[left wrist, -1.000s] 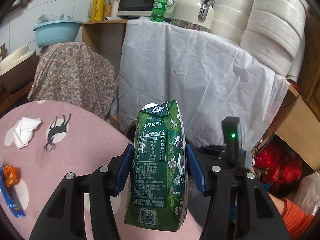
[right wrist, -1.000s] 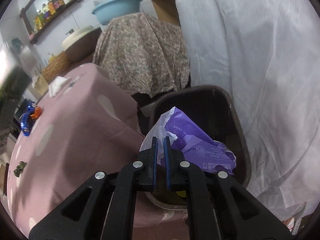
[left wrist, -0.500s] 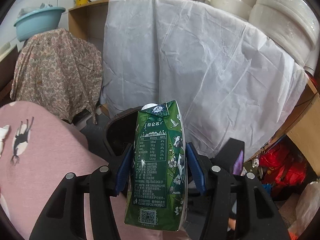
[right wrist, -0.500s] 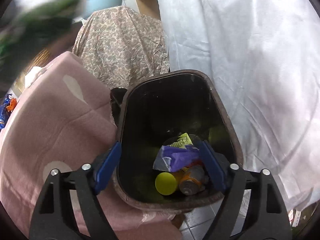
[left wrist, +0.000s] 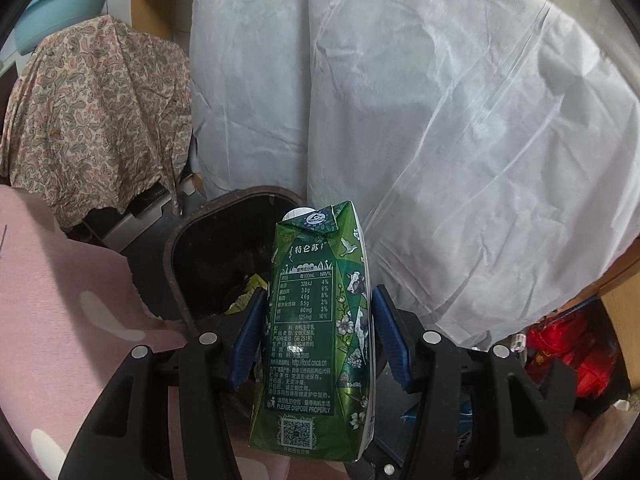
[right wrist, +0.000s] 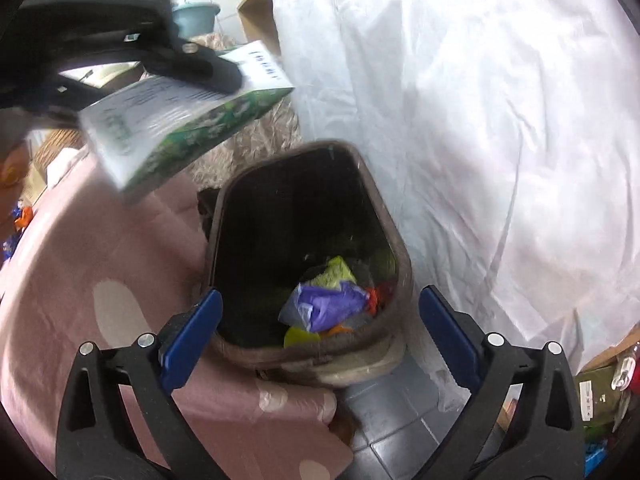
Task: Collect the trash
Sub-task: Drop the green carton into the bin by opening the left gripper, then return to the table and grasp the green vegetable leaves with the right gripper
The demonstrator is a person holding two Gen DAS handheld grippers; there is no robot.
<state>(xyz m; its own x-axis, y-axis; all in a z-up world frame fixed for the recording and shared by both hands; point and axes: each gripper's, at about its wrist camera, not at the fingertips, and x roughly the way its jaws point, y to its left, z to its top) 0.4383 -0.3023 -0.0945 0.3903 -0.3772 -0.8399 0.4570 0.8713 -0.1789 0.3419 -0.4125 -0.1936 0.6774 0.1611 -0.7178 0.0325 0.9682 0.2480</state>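
My left gripper (left wrist: 318, 308) is shut on a green milk carton (left wrist: 316, 320), held upright between the blue pads. In the right wrist view the carton (right wrist: 188, 136) hangs above and to the left of the brown trash bin (right wrist: 400, 256). My right gripper (right wrist: 320, 294) hovers over the bin's near rim, its jaws opening wide with nothing between them. A purple plastic bag (right wrist: 328, 306) lies inside the bin on other scraps. In the left wrist view the bin (left wrist: 176, 248) sits just behind the carton.
A pink tablecloth (right wrist: 80, 280) covers the table at the left, right against the bin. A white sheet (left wrist: 400, 120) drapes furniture behind it. A paisley cloth (left wrist: 92, 120) and a blue basin (left wrist: 60, 4) stand at the back left. Red bags (left wrist: 568, 344) lie on the right.
My right gripper opened and let go of the purple bag, which dropped into the bin. My left gripper carried the carton from above the table towards the bin.
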